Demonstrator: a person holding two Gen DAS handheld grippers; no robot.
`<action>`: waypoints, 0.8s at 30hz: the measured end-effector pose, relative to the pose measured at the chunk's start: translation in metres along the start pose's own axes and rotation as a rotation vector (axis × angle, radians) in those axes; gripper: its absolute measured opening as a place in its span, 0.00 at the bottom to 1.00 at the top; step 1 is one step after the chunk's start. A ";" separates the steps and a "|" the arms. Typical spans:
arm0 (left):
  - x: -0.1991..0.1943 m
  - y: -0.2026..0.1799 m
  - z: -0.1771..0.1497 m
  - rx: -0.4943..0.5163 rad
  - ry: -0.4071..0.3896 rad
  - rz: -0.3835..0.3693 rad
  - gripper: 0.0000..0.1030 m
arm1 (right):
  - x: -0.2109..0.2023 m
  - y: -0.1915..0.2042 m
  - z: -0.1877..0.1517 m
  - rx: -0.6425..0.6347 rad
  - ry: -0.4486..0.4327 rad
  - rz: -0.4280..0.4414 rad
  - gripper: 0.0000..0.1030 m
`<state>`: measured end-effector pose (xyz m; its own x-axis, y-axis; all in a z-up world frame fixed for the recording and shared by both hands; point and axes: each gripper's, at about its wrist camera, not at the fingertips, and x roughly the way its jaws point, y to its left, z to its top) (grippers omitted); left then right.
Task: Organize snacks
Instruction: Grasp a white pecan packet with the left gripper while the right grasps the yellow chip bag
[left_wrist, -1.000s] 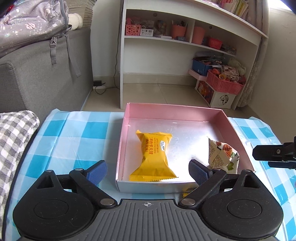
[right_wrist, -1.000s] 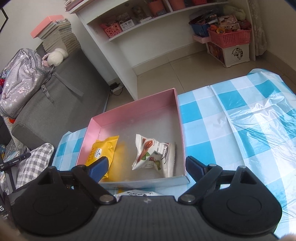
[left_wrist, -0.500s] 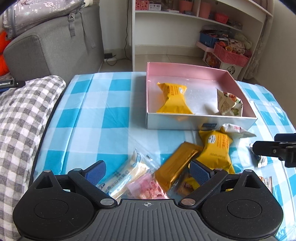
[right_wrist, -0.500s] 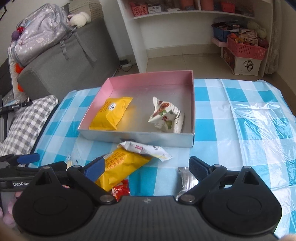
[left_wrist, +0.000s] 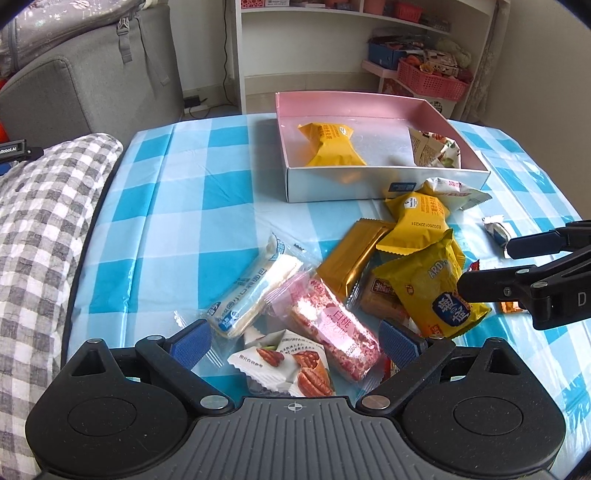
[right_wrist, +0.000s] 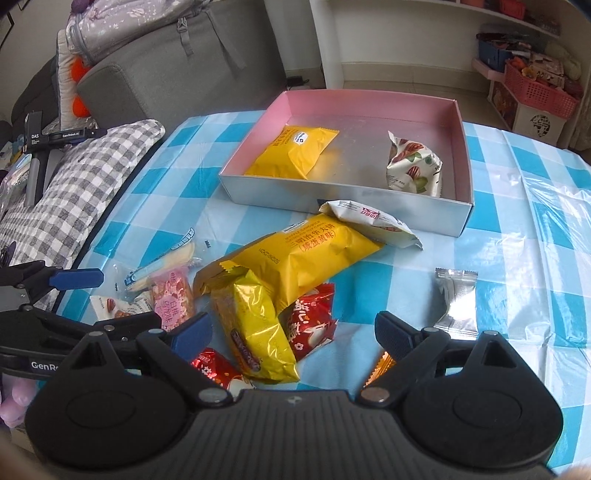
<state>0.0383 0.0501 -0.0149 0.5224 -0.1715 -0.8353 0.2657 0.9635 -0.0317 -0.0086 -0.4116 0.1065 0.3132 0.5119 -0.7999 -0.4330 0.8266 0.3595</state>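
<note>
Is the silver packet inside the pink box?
No, the silver packet lies on the tablecloth outside the box, which holds two other packets.

Grey sofa left, white shelf unit behind, tiled floor, daylight.

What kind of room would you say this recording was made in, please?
Most likely a home living room or playroom. A grey sofa stands behind the table with the blue checked cloth, a white shelf unit lines the wall, and a pink basket of odds and ends sits on the tiled floor.
</note>
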 end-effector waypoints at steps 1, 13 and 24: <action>0.000 0.001 -0.002 0.007 0.002 -0.009 0.95 | 0.001 0.002 -0.001 -0.005 -0.001 0.000 0.90; 0.002 0.009 -0.011 0.049 0.058 -0.069 0.76 | 0.018 0.025 -0.001 -0.073 0.028 0.011 0.65; 0.009 0.013 -0.013 0.035 0.105 -0.075 0.51 | 0.029 0.036 -0.003 -0.117 0.039 -0.034 0.49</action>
<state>0.0359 0.0636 -0.0300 0.4133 -0.2184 -0.8840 0.3299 0.9408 -0.0782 -0.0173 -0.3680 0.0953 0.2977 0.4724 -0.8296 -0.5188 0.8095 0.2748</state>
